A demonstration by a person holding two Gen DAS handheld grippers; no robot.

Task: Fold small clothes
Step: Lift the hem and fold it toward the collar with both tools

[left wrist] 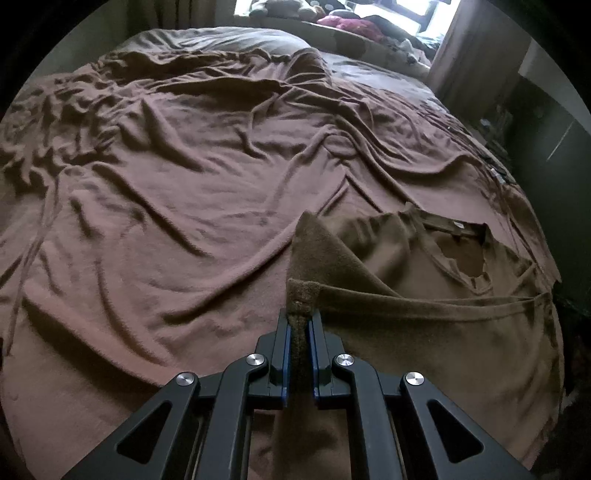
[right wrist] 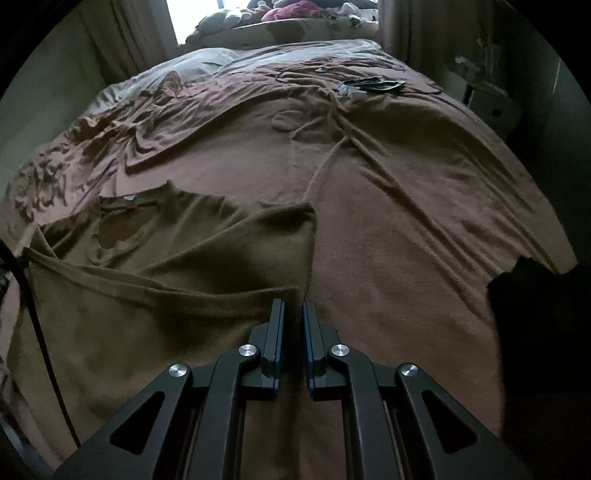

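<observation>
While the brown shirt lay at the near edge of the bed, neckline and label turned toward the far pillows, its bottom hem was raised off the blanket at both corners. The left gripper was clamped on a bunched fold of hem, the cloth pinched visibly between its blue-edged pads. The right gripper had its jaws nearly together at the opposite corner; the cloth ran up to them, so it looked gripped there, though the dark gap hid the pinch itself. Holding both corners this way probably served to carry the lower half up and over toward the collar, making one clean crosswise fold.

Beyond the shirt, the rumpled blanket offered broad open room ahead and to either side, nothing lying in the path of the fold. Its ridges and creases could have left the fold uneven. Small dark items sat well apart near the head of the bed, and a cluttered sill lay past that. The bed's near edge was close beneath the grippers.
</observation>
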